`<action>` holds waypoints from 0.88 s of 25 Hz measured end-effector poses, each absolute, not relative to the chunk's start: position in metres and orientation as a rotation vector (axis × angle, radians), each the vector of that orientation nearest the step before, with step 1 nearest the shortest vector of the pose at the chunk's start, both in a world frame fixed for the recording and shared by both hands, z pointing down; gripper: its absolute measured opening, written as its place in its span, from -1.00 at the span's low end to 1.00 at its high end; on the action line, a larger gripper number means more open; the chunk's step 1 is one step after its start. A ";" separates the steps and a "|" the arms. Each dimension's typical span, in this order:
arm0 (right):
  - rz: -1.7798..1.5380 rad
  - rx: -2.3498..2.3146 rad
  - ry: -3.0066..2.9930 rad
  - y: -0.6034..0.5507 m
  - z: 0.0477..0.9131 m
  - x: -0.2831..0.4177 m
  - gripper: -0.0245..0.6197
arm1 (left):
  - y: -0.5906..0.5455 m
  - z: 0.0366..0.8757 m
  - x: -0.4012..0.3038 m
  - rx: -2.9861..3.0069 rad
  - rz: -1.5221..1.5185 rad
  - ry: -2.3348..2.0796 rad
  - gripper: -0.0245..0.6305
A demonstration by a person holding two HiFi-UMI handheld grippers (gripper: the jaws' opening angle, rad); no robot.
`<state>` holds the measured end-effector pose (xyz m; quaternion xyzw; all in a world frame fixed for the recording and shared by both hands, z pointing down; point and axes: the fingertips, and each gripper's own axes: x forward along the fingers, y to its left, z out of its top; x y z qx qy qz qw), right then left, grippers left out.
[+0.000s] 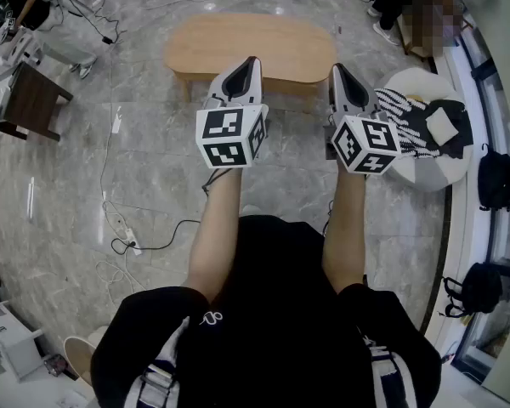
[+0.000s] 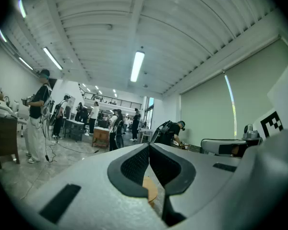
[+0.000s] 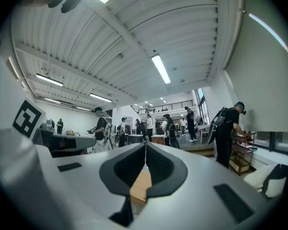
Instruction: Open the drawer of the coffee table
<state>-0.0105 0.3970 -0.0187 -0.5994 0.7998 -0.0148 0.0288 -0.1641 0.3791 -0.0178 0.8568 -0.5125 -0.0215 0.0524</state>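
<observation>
Two grippers are held out level, side by side, and both have their jaws pressed together on nothing. The left gripper [image 1: 252,63] and the right gripper [image 1: 339,70] each show dark pads meeting at the tip, with only the room beyond them in their own views. The coffee table [image 1: 251,48] stands on the floor ahead of and below both grippers, well apart from them. Its long, rounded wooden tabletop lies crosswise beyond the two tips and reaches further out on the left gripper's side. The drawer cannot be made out from above. Only a shadowed strip under the near edge of the tabletop, ahead of the left gripper, hints at a front panel, and no handle shows.

By its look the table is pale wood or board: stiff, hard and not fragile, with a smooth finish on which the pads could slip. Such a drawer probably runs easily, but the polished stone floor [image 1: 153,168] may let the whole table slide toward the person if the pull is sharp. The sensible hold is a knob, a recess or the lower lip of the drawer front, pinched once the jaws are spread, while the other gripper presses down on the tabletop. A white pouf [image 1: 425,172] to the right of the right gripper stands clear of that path.
</observation>
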 end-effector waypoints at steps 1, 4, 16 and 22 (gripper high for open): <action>-0.043 -1.851 2.462 0.397 -0.019 -0.011 -0.89 | 0.379 -0.018 -0.166 2.609 -0.066 -1.556 -0.89; -0.049 -1.856 2.430 0.396 -0.019 -0.012 -0.89 | 0.378 -0.017 -0.171 2.610 -0.071 -1.554 -0.89; -0.040 -1.946 2.323 0.385 -0.015 -0.012 -0.89 | 0.355 -0.003 -0.204 2.558 -0.086 -1.559 -0.89; -0.030 -1.970 2.289 0.375 -0.013 -0.018 -0.89 | 0.339 0.005 -0.219 2.543 -0.093 -1.546 -0.89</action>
